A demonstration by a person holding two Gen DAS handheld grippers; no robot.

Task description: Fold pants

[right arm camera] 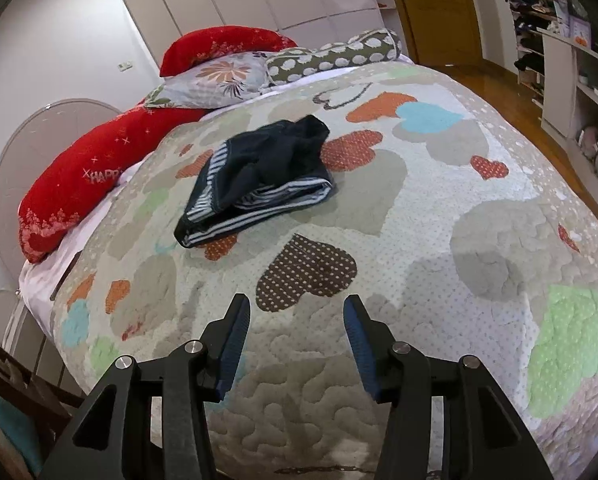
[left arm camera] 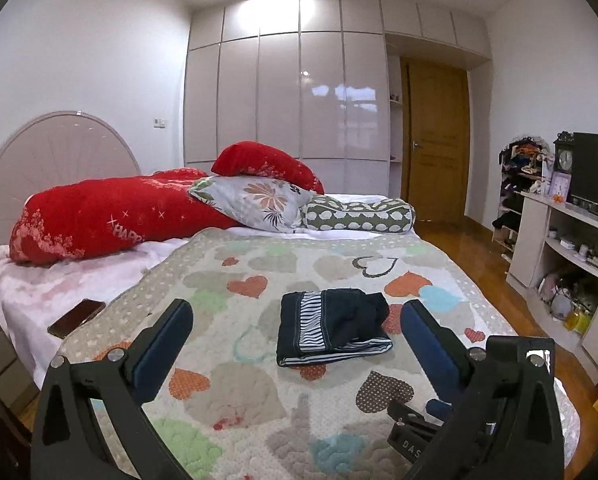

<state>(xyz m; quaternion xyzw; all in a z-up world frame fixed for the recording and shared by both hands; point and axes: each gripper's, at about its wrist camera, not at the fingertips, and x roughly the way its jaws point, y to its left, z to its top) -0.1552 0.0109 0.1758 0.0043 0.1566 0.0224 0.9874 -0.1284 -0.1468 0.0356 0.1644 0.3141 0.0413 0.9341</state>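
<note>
Dark pants (left arm camera: 333, 328) with striped trim, folded into a compact bundle, lying on the heart-print quilt (left arm camera: 259, 392) mid-bed. Left gripper (left arm camera: 297, 314) spread wide, holding nothing, bundle between its fingertips in view. Right gripper (right arm camera: 297, 312) parted, holding nothing, pants at 11 o'clock, well apart. Red pillow (left arm camera: 111, 212) at 10 o'clock; phone (left arm camera: 76, 318) at 9.

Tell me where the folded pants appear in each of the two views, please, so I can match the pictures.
Left wrist: the pants lie low in the centre, on the quilt, between the open left gripper fingers.
Right wrist: the pants lie left of centre, above the middle, well beyond the open right gripper.
Shared landmark: the brown dotted heart on the quilt, just in front of the pants.
</note>
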